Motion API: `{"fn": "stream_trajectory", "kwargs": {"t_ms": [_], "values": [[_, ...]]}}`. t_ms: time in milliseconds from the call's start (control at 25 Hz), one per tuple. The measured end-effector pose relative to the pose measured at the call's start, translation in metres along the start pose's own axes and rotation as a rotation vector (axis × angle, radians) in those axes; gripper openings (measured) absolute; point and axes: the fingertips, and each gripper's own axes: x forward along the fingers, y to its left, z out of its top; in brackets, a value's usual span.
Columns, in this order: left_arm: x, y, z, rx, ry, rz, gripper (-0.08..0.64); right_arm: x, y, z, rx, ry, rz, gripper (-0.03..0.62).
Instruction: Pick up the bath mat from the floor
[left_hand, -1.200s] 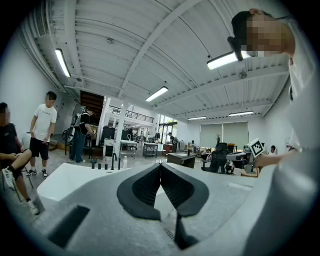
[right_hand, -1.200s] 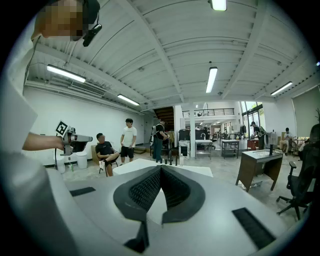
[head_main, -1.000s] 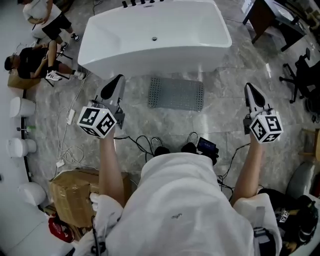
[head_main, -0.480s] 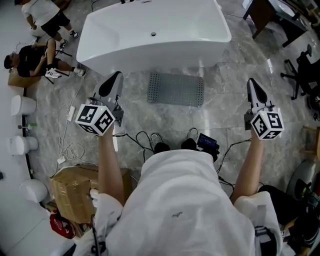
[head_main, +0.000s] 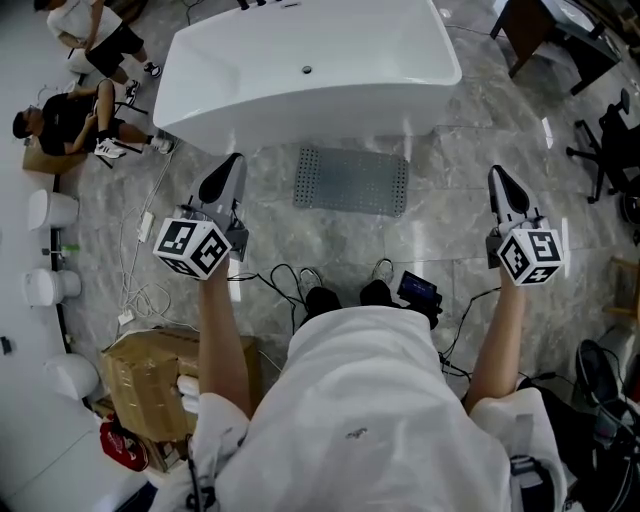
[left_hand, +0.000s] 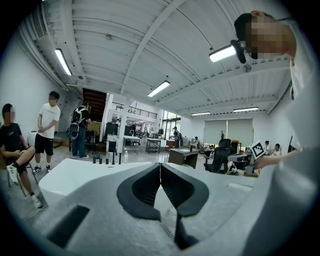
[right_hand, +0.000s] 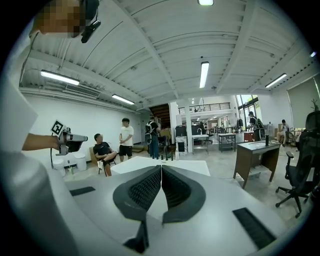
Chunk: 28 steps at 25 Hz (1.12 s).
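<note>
A grey perforated bath mat (head_main: 351, 181) lies flat on the marble floor just in front of the white bathtub (head_main: 305, 70). My left gripper (head_main: 228, 167) is held in the air to the mat's left, shut with nothing between its jaws. My right gripper (head_main: 498, 178) hovers to the mat's right, also shut and empty. Both point nearly level toward the tub. In the left gripper view the shut jaw tips (left_hand: 160, 165) meet over the tub's top (left_hand: 80, 172); in the right gripper view the tips (right_hand: 161, 167) touch too.
Black cables and a small device (head_main: 414, 291) lie on the floor by the person's feet. A cardboard box (head_main: 150, 385) sits at lower left. Two people (head_main: 75, 105) are near the tub's left end. Desks and office chairs (head_main: 605, 140) stand at right.
Both grippers have drifted slightly and sunk a little; the mat and tub sit marginally higher in the head view. Jaws stay shut.
</note>
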Motion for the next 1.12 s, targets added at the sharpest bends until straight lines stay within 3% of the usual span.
{"fn": "stream_trajectory", "kwargs": {"t_ms": [600,1120], "values": [[0.015,-0.017,-0.025,-0.022,0.061,0.039,0.014,0.007,-0.019,-0.039,0.063,0.050,0.046,0.008],[0.062,0.068,-0.025,-0.052,0.048,-0.005,0.014,0.078,0.001,-0.009,0.026,0.051,0.005,0.008]]}}
